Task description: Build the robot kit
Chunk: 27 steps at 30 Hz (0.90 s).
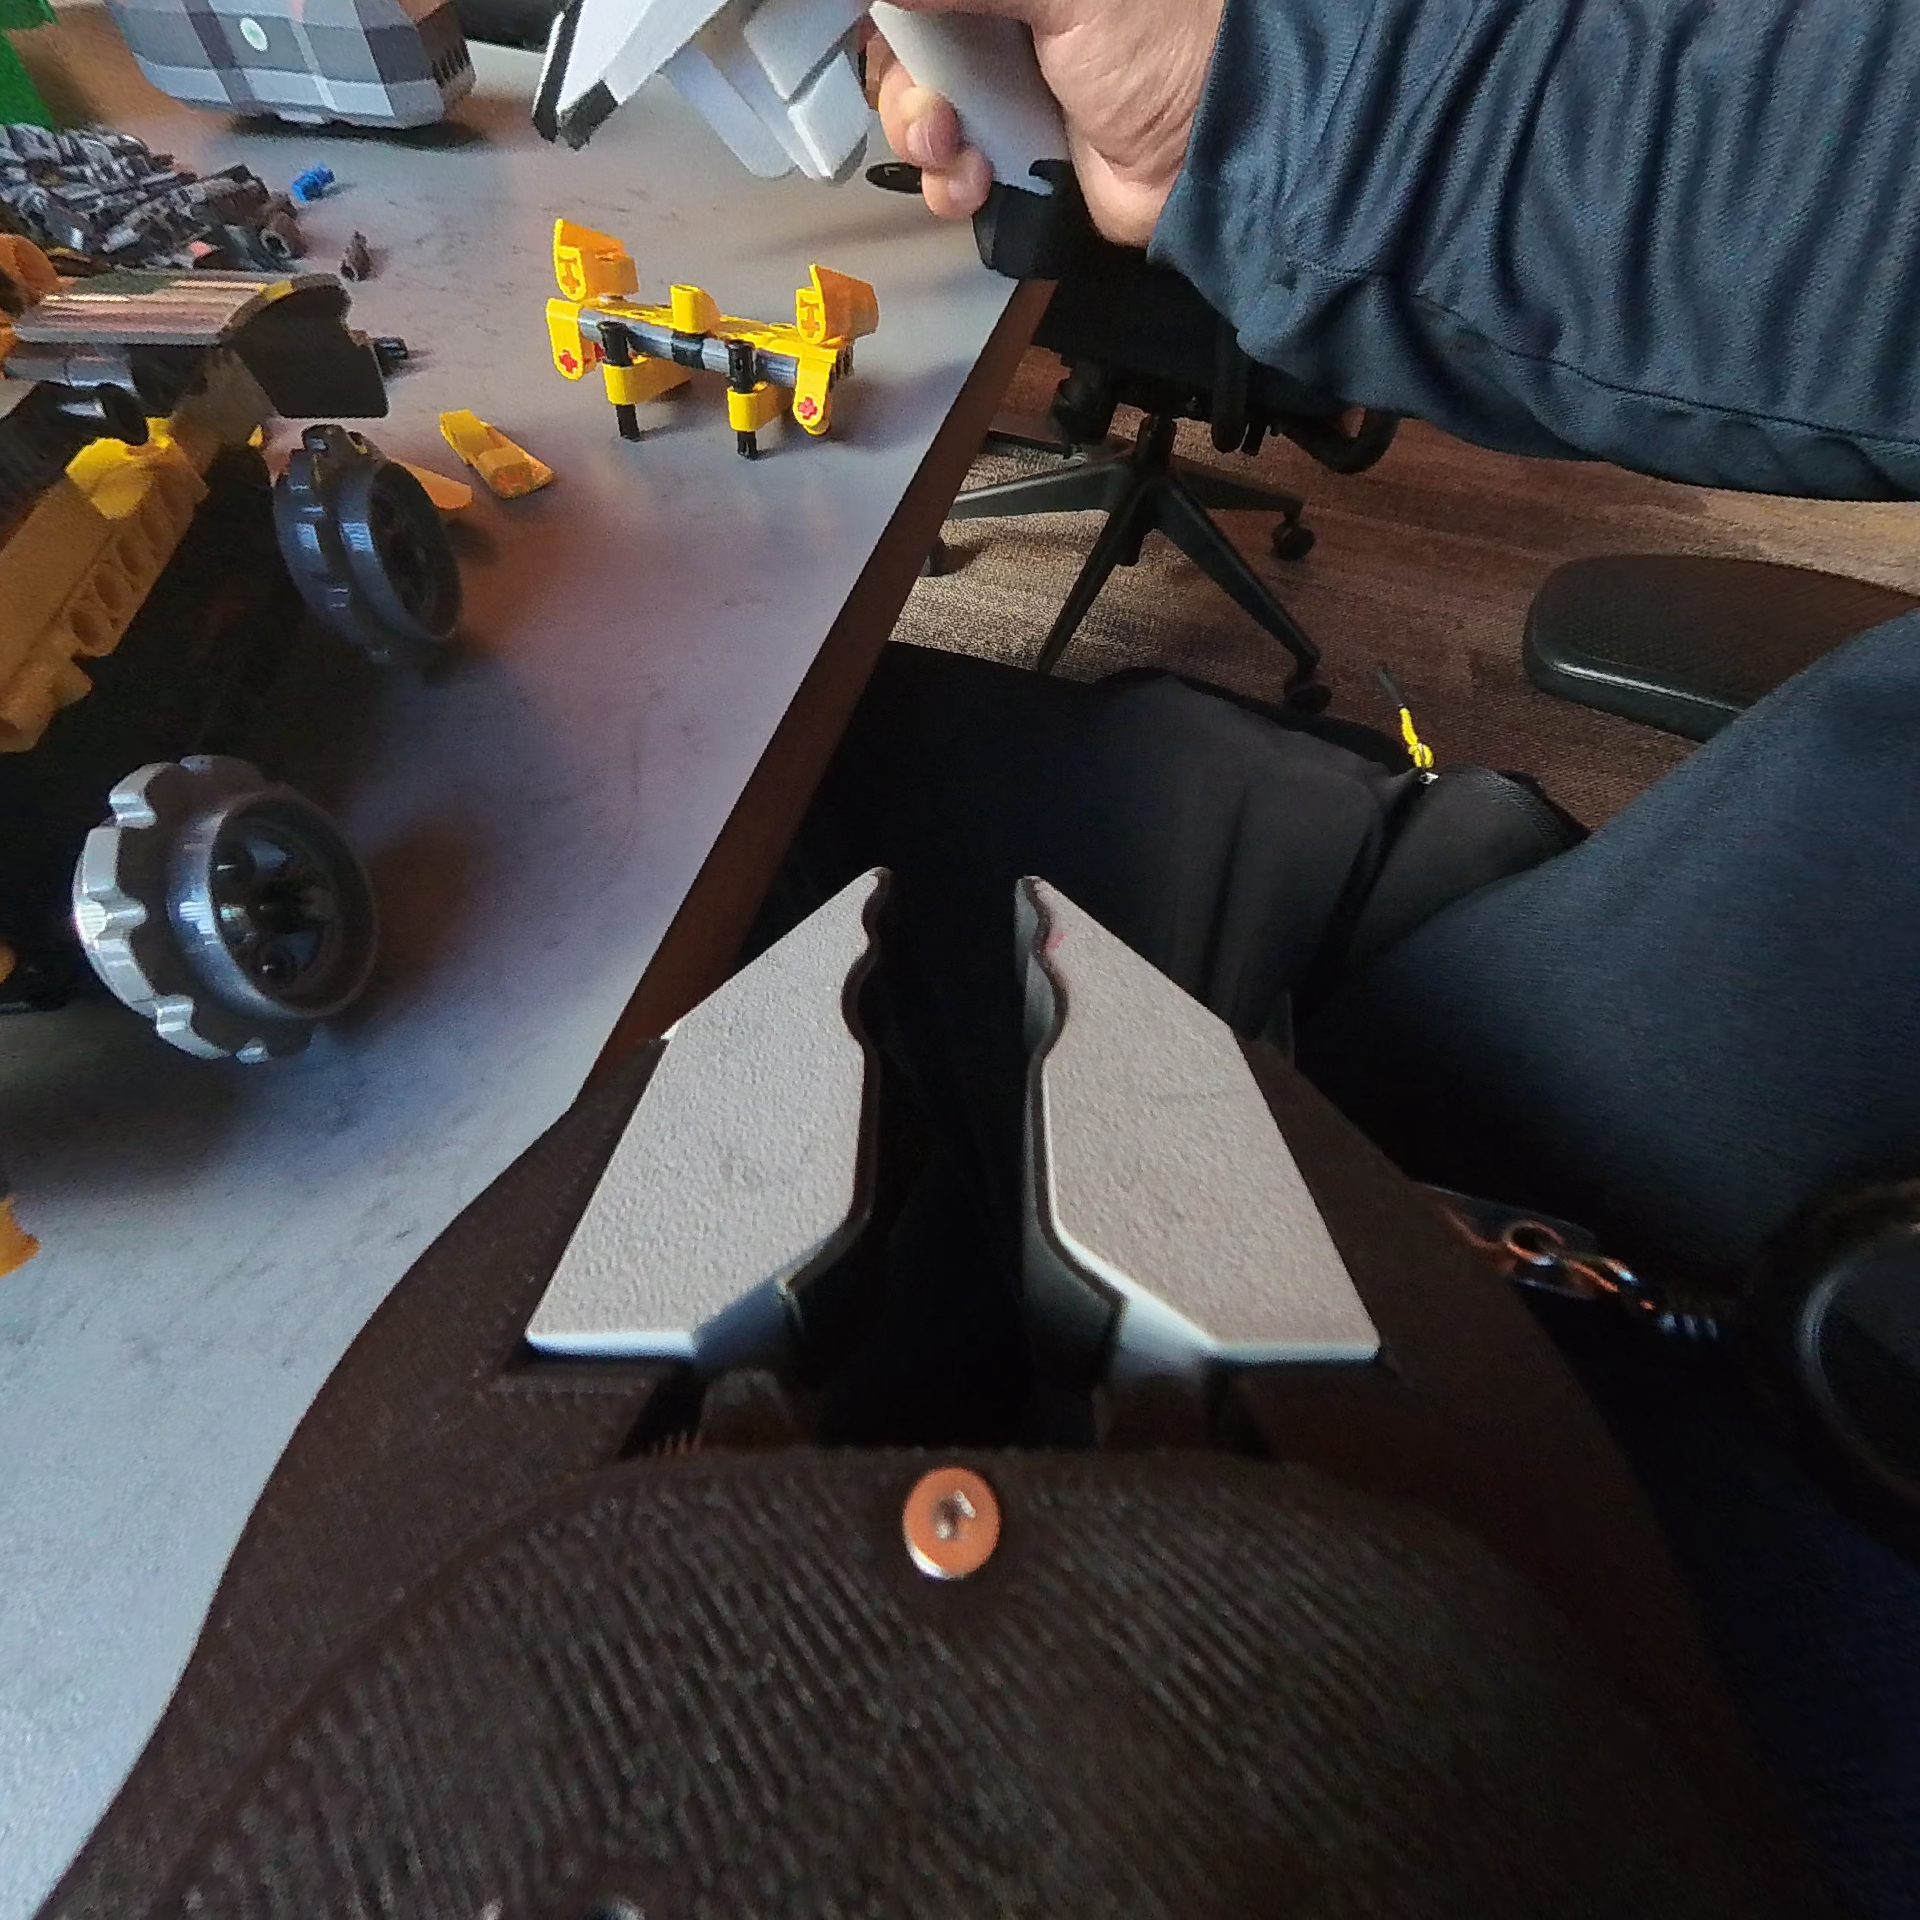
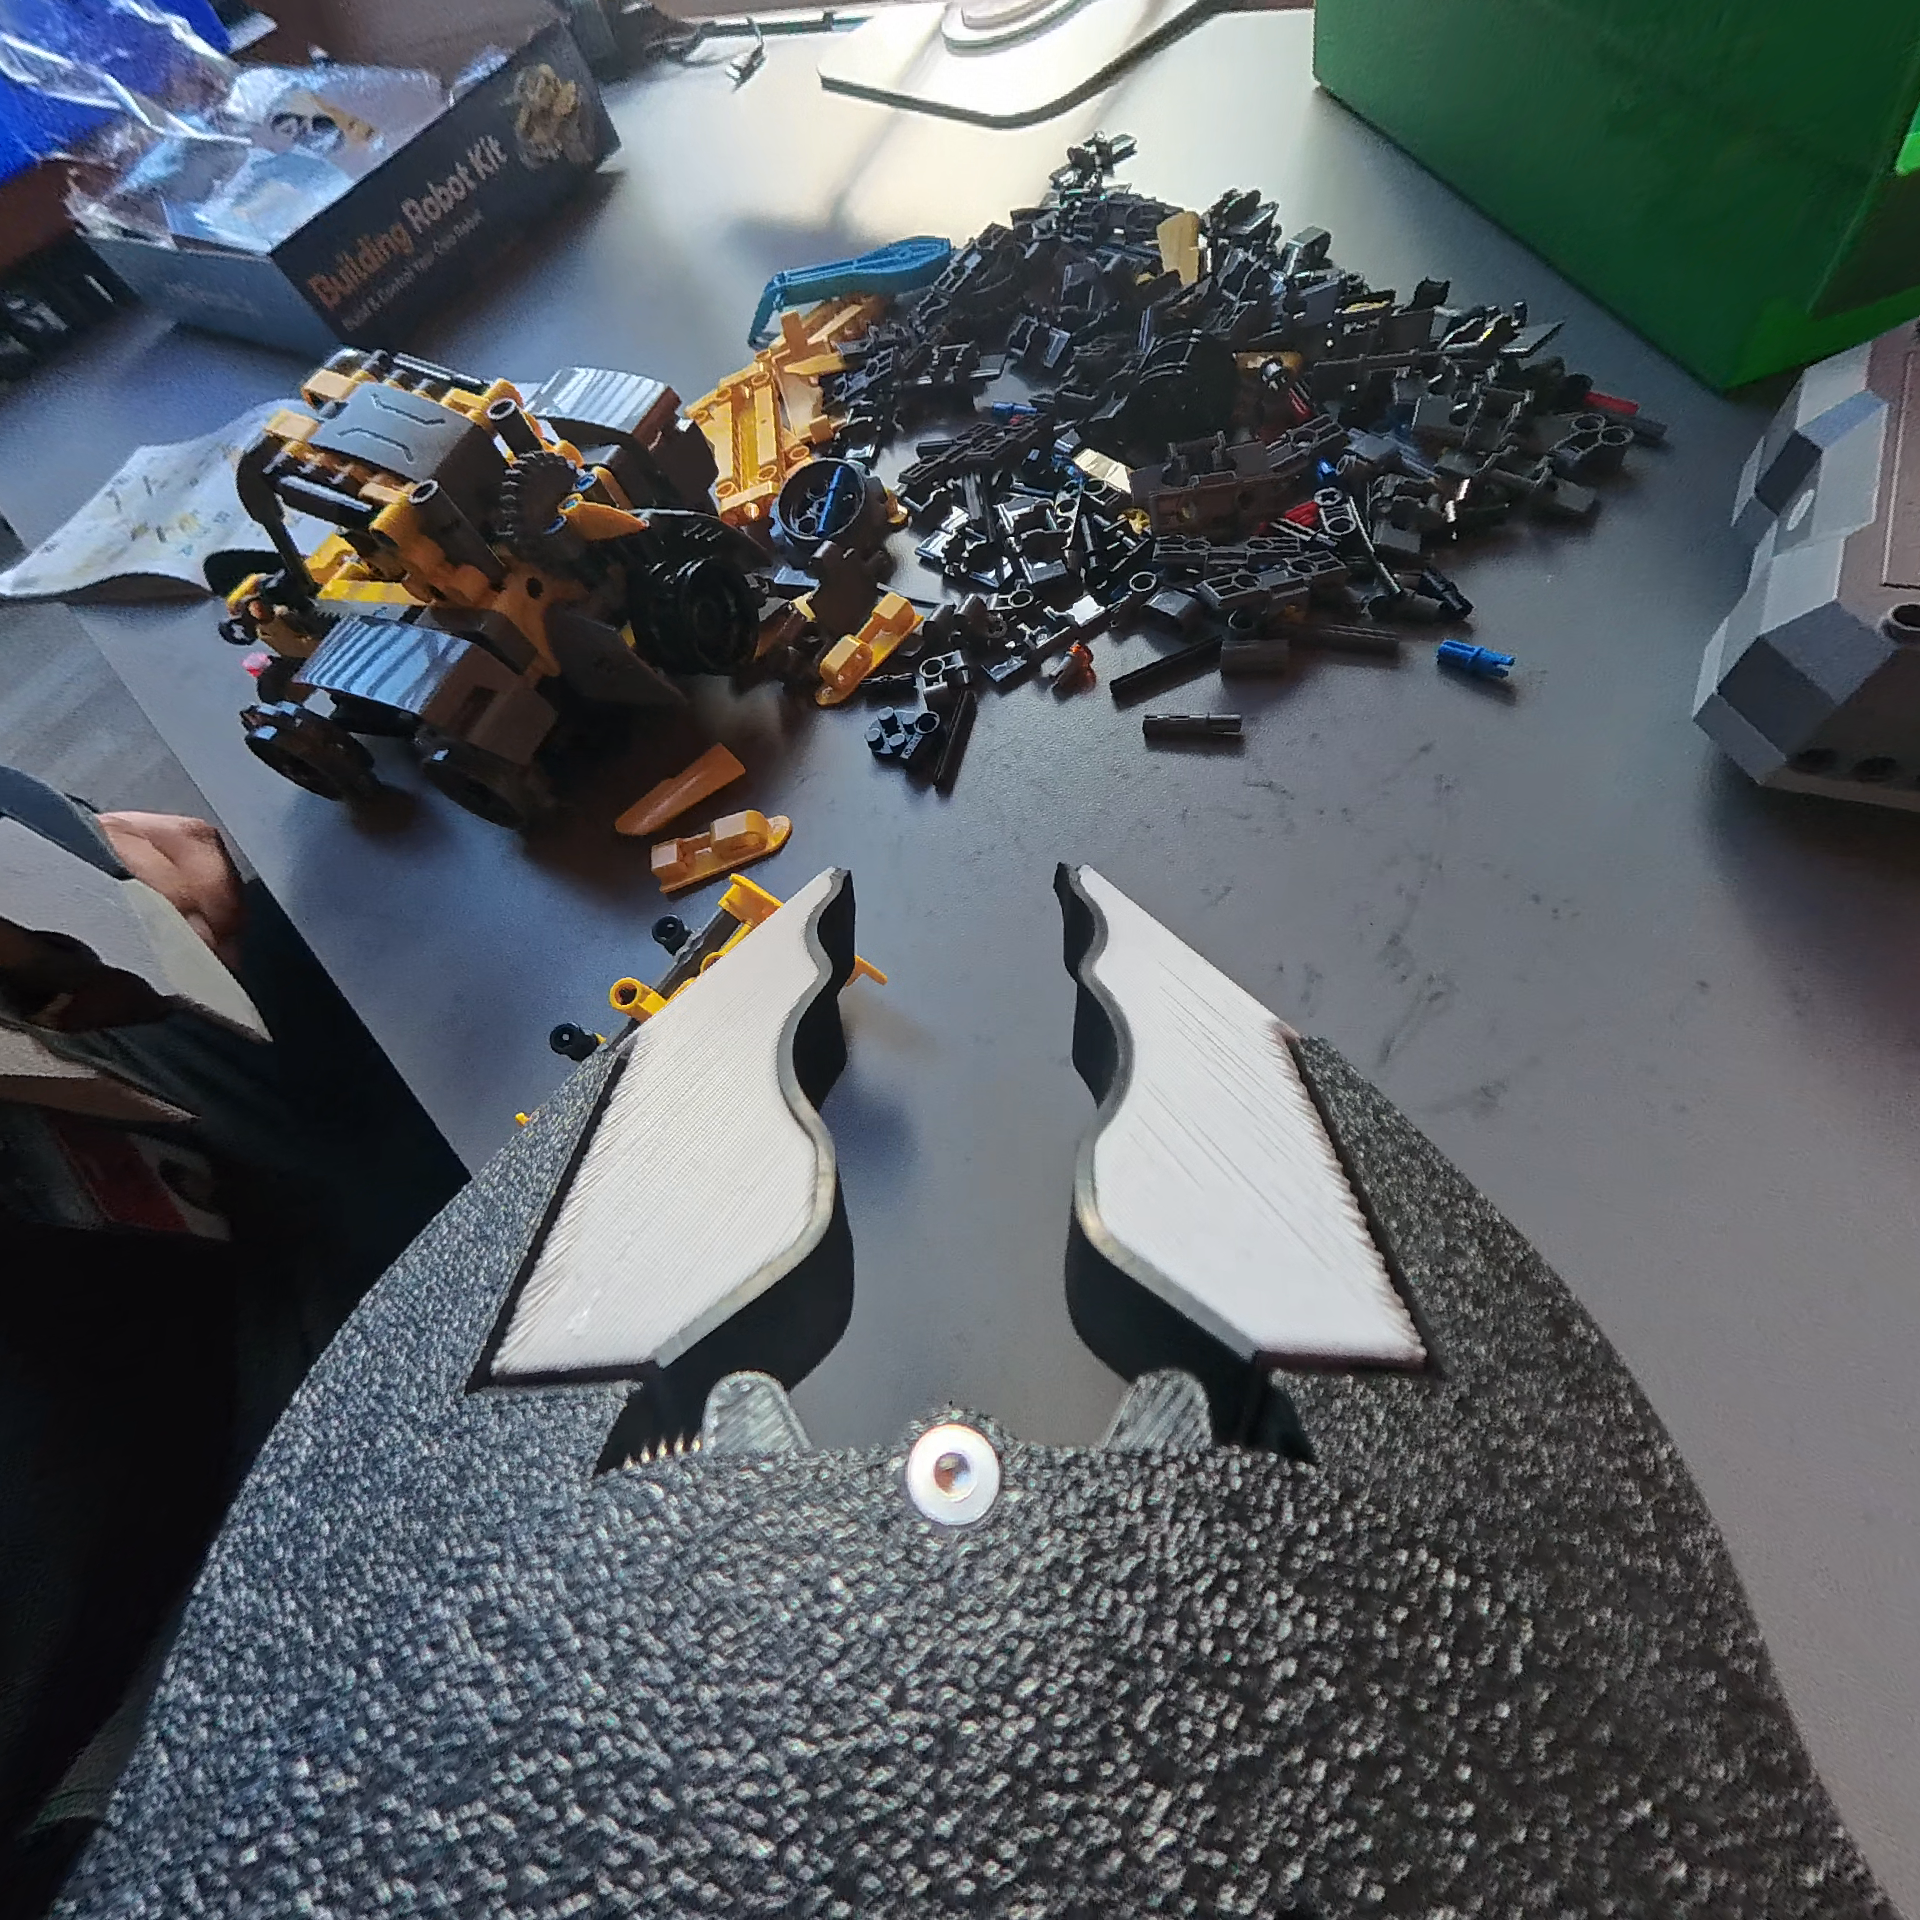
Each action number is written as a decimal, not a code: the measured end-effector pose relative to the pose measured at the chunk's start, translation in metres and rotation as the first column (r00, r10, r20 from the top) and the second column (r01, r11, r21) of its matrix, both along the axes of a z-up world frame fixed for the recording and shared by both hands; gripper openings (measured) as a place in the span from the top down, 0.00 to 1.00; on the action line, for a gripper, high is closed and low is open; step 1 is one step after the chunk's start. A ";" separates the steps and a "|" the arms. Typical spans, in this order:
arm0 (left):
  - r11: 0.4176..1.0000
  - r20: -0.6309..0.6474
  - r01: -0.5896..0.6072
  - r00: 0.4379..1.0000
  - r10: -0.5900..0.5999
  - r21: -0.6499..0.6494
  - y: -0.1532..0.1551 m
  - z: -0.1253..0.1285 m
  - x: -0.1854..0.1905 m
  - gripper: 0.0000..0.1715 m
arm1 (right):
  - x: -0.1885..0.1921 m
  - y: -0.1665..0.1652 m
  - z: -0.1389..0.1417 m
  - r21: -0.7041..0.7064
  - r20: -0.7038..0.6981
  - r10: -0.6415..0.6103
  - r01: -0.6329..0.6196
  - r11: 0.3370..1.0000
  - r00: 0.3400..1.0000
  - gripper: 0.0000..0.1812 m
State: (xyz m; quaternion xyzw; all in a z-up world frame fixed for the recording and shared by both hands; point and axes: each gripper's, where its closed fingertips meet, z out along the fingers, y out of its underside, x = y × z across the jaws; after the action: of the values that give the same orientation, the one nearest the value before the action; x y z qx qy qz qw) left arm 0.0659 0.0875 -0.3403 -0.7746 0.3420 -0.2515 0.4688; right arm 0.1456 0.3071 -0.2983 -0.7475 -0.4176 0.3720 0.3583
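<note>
Your right gripper (image 2: 956,883), ribbed white fingers spread wide and empty, hovers over the matte grey table (image 2: 1455,1039) beside a yellow-and-black brick sub-assembly (image 1: 707,338). Your left gripper (image 1: 951,883), jaws narrowly apart and empty, hangs off the table's edge above dark fabric.

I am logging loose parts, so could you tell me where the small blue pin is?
In the right wrist view the small blue pin lies alone on the table, right of the pile of dark parts and left of the grey blocky model.
</note>
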 end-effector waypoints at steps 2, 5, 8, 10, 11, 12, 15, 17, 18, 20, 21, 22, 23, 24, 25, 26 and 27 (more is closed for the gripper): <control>1.000 -0.001 0.000 1.000 0.000 0.000 0.000 0.000 0.000 0.89 | 0.000 0.000 0.000 0.001 0.002 0.002 -0.002 1.000 1.000 0.78; 1.000 -0.003 0.000 1.000 0.000 0.001 0.000 0.000 0.000 0.89 | -0.001 -0.001 -0.001 0.008 0.008 0.005 -0.005 1.000 1.000 0.79; 1.000 -0.005 -0.001 1.000 0.001 0.002 0.000 0.000 0.000 0.89 | -0.001 -0.001 -0.001 0.011 0.009 0.006 -0.006 1.000 1.000 0.79; 1.000 -0.005 -0.002 1.000 0.002 0.002 0.000 0.000 0.000 0.89 | -0.001 -0.001 -0.001 0.010 0.007 0.007 -0.007 1.000 1.000 0.79; 1.000 -0.005 -0.001 1.000 0.001 0.002 0.000 0.000 0.000 0.89 | -0.001 -0.001 0.000 0.010 0.007 0.007 -0.007 1.000 1.000 0.79; 1.000 -0.005 -0.001 1.000 0.001 0.001 0.000 0.000 0.000 0.89 | 0.000 -0.001 0.000 0.010 0.006 0.007 -0.007 1.000 1.000 0.79; 1.000 -0.005 0.000 1.000 0.000 0.002 0.000 0.000 0.000 0.89 | -0.001 -0.001 0.000 0.011 0.006 0.007 -0.007 1.000 1.000 0.80; 1.000 -0.006 0.002 1.000 -0.002 0.003 0.000 0.000 0.000 0.89 | -0.001 -0.001 -0.001 0.011 0.007 0.007 -0.007 1.000 1.000 0.80; 1.000 -0.006 0.002 1.000 -0.002 0.003 0.000 0.000 0.000 0.89 | -0.001 -0.001 0.000 0.011 0.007 0.007 -0.007 1.000 1.000 0.80; 1.000 -0.008 0.002 1.000 -0.002 0.006 0.000 0.000 0.000 0.89 | 0.000 -0.001 0.000 0.012 0.006 0.007 -0.007 1.000 1.000 0.80; 1.000 -0.009 0.002 1.000 -0.002 0.007 0.000 0.000 0.000 0.89 | -0.001 -0.001 0.000 0.011 0.006 0.007 -0.007 1.000 1.000 0.80; 1.000 -0.009 0.002 1.000 -0.002 0.007 0.000 -0.001 0.000 0.89 | -0.001 -0.001 0.000 0.010 0.006 0.007 -0.007 1.000 1.000 0.80; 1.000 -0.009 0.002 1.000 -0.002 0.007 0.000 0.000 0.000 0.89 | -0.001 -0.001 -0.001 0.010 0.007 0.008 -0.008 1.000 1.000 0.80; 1.000 -0.008 0.002 1.000 -0.002 0.006 0.000 -0.001 0.000 0.89 | -0.001 -0.001 -0.001 0.010 0.007 0.008 -0.008 1.000 1.000 0.80; 1.000 -0.007 0.002 1.000 -0.002 0.005 0.000 -0.001 0.000 0.89 | -0.001 -0.001 -0.001 0.011 0.008 0.007 -0.008 1.000 1.000 0.80; 1.000 -0.007 0.002 1.000 -0.002 0.004 0.000 -0.001 0.000 0.89 | -0.001 -0.001 0.000 0.012 0.007 0.007 -0.007 1.000 1.000 0.80; 1.000 -0.007 0.002 1.000 -0.002 0.004 0.000 -0.001 0.000 0.89 | -0.001 -0.001 0.000 0.013 0.007 0.007 -0.007 1.000 1.000 0.80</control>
State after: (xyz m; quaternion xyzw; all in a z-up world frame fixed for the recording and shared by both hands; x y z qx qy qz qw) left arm 0.0660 0.0875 -0.3410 -0.7743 0.3449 -0.2485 0.4688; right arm 0.1450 0.3057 -0.2986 -0.7449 -0.4239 0.3681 0.3605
